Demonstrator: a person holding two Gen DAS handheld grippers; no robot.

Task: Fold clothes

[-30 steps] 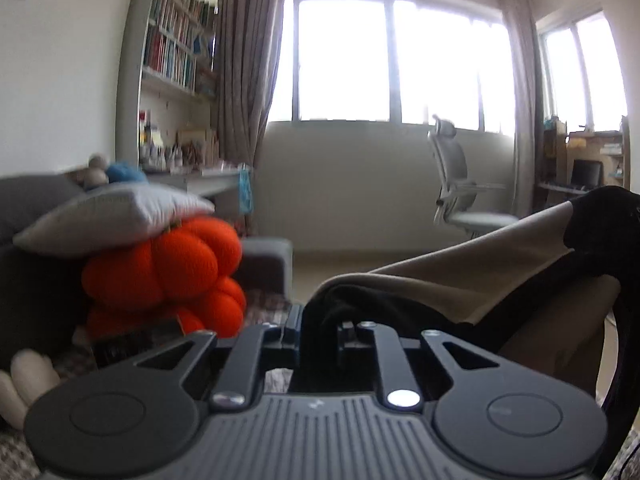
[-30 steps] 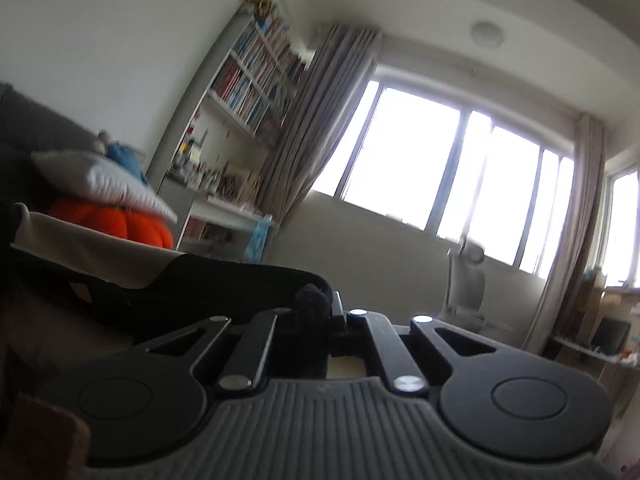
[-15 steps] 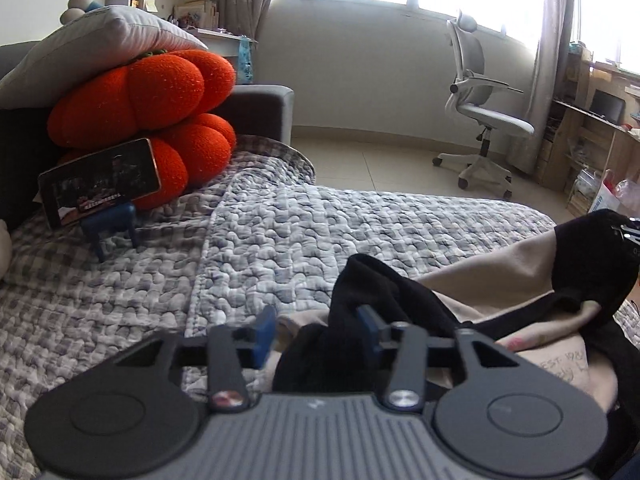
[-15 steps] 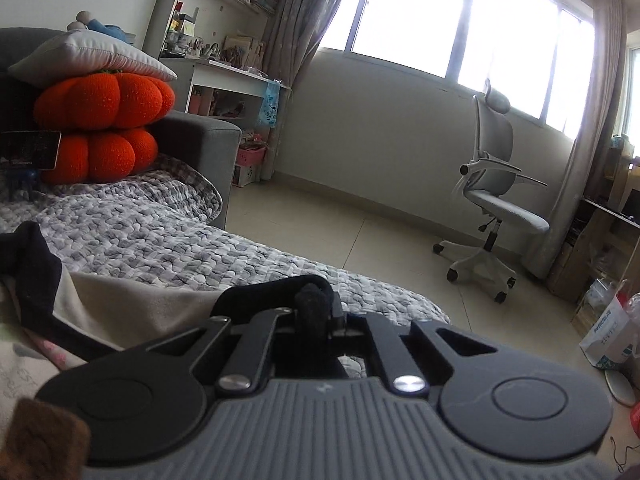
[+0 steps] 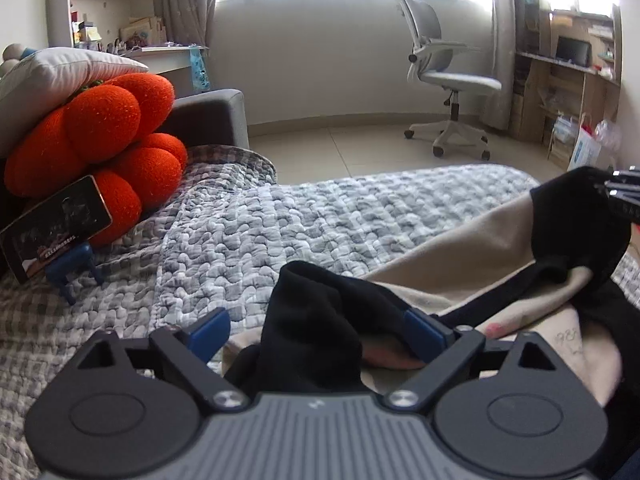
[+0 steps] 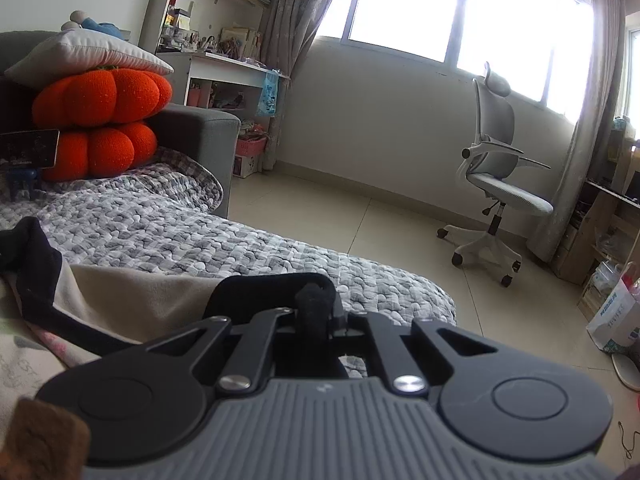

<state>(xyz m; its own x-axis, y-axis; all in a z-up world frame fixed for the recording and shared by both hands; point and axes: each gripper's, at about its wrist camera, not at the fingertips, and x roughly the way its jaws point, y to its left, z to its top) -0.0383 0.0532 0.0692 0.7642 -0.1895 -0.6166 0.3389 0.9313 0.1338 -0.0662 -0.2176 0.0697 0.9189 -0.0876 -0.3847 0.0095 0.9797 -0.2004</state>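
One piece of clothing, a soft beige and black top (image 5: 472,248), lies on the bumpy grey and white quilted blanket (image 5: 280,232). It is partly laid down but still bunched and lumpy, so I think the fold is only part done. The cloth has to be let go, smoothed and folded over more before the job is finished.

Starting on the left side, the left gripper (image 5: 316,334) has blue pads (image 5: 210,332) set wide apart, and its jaws are opening. A black bunch of the top sits between the pads, but they do not press on it. That corner has been let go and rests just in front of this gripper. Far off to its left sit round orange plush cushions (image 5: 100,148) with a dark flat phone on a little blue stand (image 5: 56,226) leaning by them.

Moving to the right, the beige middle of the top stretches between the two grippers and sags onto the blanket.

On the right side, the right gripper (image 6: 316,312) is squeezed tight on a black edge of the top. A little tuft of black cloth pokes up between its fingers. The rest of the top trails away to its left. Well beyond this gripper, across the bare floor, stands a grey office chair (image 6: 496,172).
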